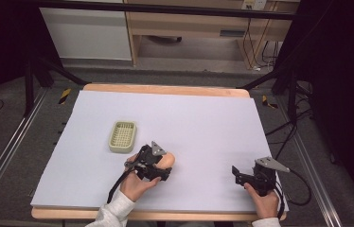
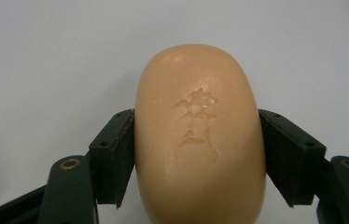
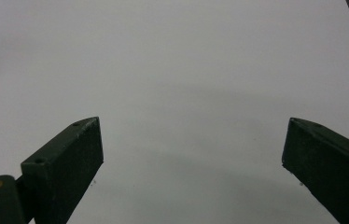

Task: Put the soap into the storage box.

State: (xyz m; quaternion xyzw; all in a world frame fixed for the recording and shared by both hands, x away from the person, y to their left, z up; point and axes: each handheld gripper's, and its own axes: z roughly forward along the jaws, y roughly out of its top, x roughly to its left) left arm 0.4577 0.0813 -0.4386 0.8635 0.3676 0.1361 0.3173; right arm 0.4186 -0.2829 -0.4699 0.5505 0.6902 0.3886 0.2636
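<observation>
A peach-coloured oval soap bar (image 2: 199, 135) with embossed characters sits between the two black jaws of my left gripper (image 2: 196, 154), which press on both its sides. From above, the soap (image 1: 166, 161) lies on the white table sheet near the front centre, with the left gripper (image 1: 158, 165) shut on it. A pale green soap dish (image 1: 122, 136) with a slotted floor stands just to the left of and beyond it. My right gripper (image 1: 239, 175) is at the front right, open, with its jaws (image 3: 193, 158) wide apart over bare sheet.
The white sheet (image 1: 203, 123) covers a wooden table whose edge (image 1: 165, 88) shows at the back. Black stand legs and cables lie on the floor on both sides. A wooden desk stands behind the table.
</observation>
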